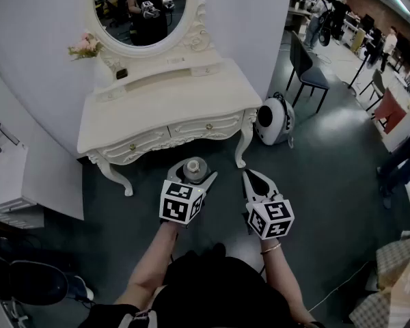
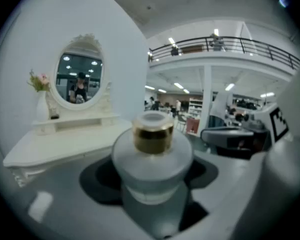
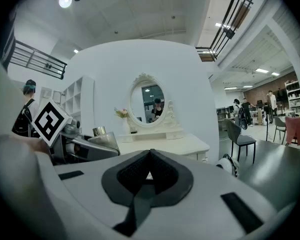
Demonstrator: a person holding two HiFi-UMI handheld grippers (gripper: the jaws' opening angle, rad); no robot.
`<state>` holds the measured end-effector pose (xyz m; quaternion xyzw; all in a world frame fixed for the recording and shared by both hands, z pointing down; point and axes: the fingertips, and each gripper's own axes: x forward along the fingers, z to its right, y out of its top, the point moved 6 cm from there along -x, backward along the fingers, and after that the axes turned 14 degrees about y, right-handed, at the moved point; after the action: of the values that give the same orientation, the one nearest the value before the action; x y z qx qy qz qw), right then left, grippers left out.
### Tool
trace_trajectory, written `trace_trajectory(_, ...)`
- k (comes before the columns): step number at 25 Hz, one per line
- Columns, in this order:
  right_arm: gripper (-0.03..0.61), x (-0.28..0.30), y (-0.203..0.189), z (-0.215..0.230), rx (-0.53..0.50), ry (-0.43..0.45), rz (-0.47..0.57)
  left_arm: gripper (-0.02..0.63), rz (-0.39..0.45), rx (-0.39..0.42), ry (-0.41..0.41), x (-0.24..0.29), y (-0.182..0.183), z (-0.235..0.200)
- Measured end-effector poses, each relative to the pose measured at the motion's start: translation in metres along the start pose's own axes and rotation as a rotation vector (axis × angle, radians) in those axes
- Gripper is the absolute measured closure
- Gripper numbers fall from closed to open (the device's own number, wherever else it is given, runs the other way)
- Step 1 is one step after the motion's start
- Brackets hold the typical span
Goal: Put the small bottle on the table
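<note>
Low in the middle of the head view, our left gripper (image 1: 193, 174) has its jaws clamped wide on the small bottle (image 2: 152, 154) — frosted body, gold collar, upright between the pads. We hold it over the dark floor (image 1: 328, 156), just below the white table (image 1: 157, 115) in the frame and not on it. Just to the right, our right gripper (image 1: 254, 178) has its jaws pressed together with nothing in them. An oval mirror (image 1: 143, 9) and pink flowers (image 1: 87, 45) stand at the table's back — upper left.
</note>
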<state>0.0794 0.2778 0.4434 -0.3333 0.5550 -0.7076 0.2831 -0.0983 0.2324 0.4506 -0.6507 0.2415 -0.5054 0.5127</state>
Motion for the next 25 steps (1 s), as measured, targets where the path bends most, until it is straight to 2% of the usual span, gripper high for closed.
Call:
trace_trajectory(7,0.574,0.001,-0.001,0.007,0.008,0.028,0.03,0.278,0.003,-0.008,-0.007,0.008,0.004,0.005)
trace_trajectory(17,0.573,-0.002,-0.004,0.025,0.011,0.05,0.021,0.276,0.014,-0.069,0.037,0.02,0.011,0.003)
trace_trajectory(25,0.573,0.014,-0.005,0.036,0.058,0.065,0.029,0.278,-0.006,-0.047,0.09,0.039,0.019,-0.014)
